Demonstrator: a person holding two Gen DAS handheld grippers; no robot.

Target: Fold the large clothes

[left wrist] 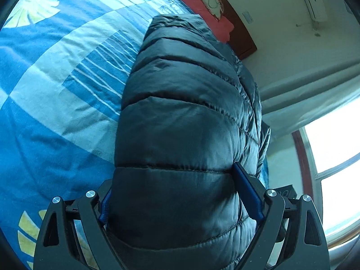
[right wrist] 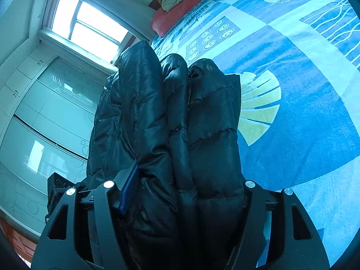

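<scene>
A black quilted puffer jacket [left wrist: 184, 117] fills the middle of the left wrist view, lifted above a blue patterned bedspread [left wrist: 56, 72]. My left gripper [left wrist: 177, 193] is shut on a thick fold of the jacket; its blue pads [left wrist: 247, 193] press in from both sides. In the right wrist view the jacket [right wrist: 171, 121] shows as several bunched layers standing up between the fingers. My right gripper [right wrist: 184, 193] is shut on these layers, with one blue pad [right wrist: 129, 189] visible on the left; the other pad is hidden by fabric.
The bedspread [right wrist: 292, 123] spreads beneath both grippers. A red pillow [left wrist: 202, 6] lies at the bed's head by a dark wooden headboard [left wrist: 236, 29]. A bright window [right wrist: 85, 24] and a white wardrobe [right wrist: 45, 117] stand beside the bed.
</scene>
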